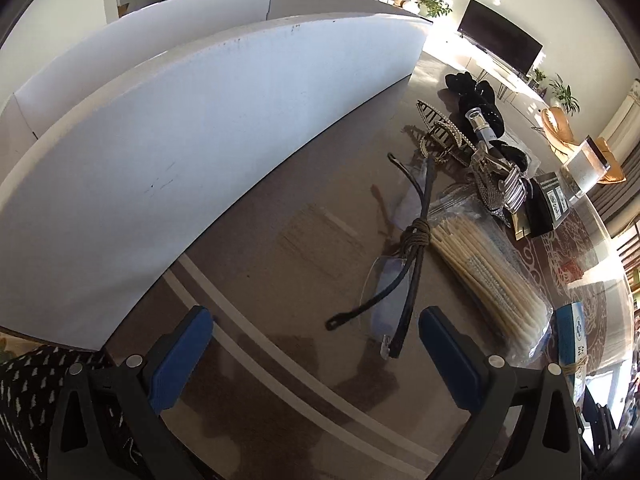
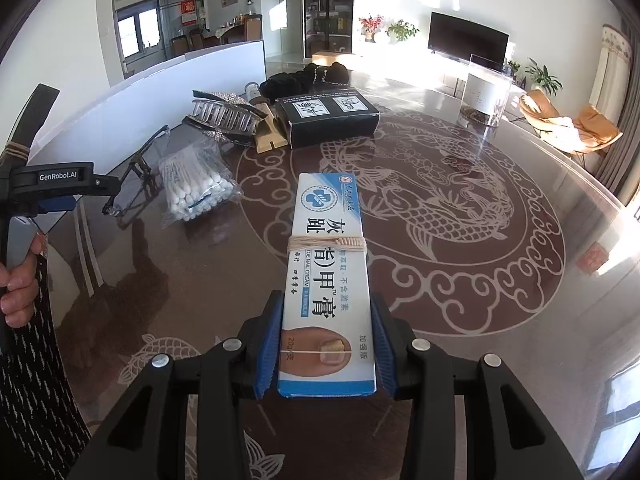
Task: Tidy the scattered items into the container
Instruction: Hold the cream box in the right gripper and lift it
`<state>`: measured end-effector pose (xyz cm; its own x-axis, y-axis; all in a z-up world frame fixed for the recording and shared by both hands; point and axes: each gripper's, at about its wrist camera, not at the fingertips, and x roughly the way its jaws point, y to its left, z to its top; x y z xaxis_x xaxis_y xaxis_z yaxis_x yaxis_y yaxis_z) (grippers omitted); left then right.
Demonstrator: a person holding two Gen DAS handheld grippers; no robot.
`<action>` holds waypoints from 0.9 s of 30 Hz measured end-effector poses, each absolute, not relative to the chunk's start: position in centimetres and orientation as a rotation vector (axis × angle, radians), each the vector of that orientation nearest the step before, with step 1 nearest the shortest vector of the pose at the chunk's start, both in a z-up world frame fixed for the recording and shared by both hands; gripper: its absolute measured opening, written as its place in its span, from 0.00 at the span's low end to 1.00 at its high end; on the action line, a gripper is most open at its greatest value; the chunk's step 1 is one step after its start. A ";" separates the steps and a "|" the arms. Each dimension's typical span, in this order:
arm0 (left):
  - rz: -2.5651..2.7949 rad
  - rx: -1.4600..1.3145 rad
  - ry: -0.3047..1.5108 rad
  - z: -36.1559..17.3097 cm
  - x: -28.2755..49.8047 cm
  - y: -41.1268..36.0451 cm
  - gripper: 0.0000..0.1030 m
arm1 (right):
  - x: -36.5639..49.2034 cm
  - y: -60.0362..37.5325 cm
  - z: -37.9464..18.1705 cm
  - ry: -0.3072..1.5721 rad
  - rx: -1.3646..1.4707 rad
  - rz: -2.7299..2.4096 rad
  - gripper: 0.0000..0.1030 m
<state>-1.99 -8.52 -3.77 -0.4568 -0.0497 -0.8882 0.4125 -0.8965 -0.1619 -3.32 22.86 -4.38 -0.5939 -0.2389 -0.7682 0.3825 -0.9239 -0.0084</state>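
My right gripper is shut on a white and blue nail cream box bound with a rubber band, held above the table. My left gripper is open, pointing down at folded glasses tied with a brown cord, which lie just ahead between its fingers' line. The same glasses show at the left in the right wrist view, below the left gripper. A pack of cotton swabs lies right of the glasses. The white container stands along the left with its wall close by.
Hair clips, a black box, black hair ties and a small bottle crowd the far side. A clear jar stands far right. The patterned glass table spreads ahead. A hand grips the left handle.
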 end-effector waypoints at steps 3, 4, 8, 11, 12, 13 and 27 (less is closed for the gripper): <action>-2.437 1.474 0.467 -3.7 -2.8 -8.1 1.00 | -3.5 23.0 -4.5 0.228 1.186 -2.517 0.42; -2.455 1.486 0.427 -3.7 -3.2 -7.6 1.00 | -3.6 23.1 -4.6 0.222 1.194 -2.517 0.42; -2.509 1.592 0.156 -4.3 -5.3 -5.2 1.00 | -3.9 23.6 -4.7 0.186 1.213 -2.520 0.44; -2.574 1.632 0.076 -4.1 -5.6 -4.7 1.00 | -4.0 23.9 -4.7 0.168 1.221 -2.530 0.49; -2.587 1.634 0.069 -4.0 -5.5 -4.8 1.00 | -4.0 23.9 -4.7 0.164 1.224 -2.534 0.51; -2.597 1.632 0.062 -4.0 -5.5 -4.8 1.00 | -4.1 23.9 -4.7 0.161 1.226 -2.538 0.54; -2.634 1.533 0.074 -4.5 -5.7 -4.8 1.00 | -4.3 23.2 -5.2 0.224 1.266 -2.535 0.85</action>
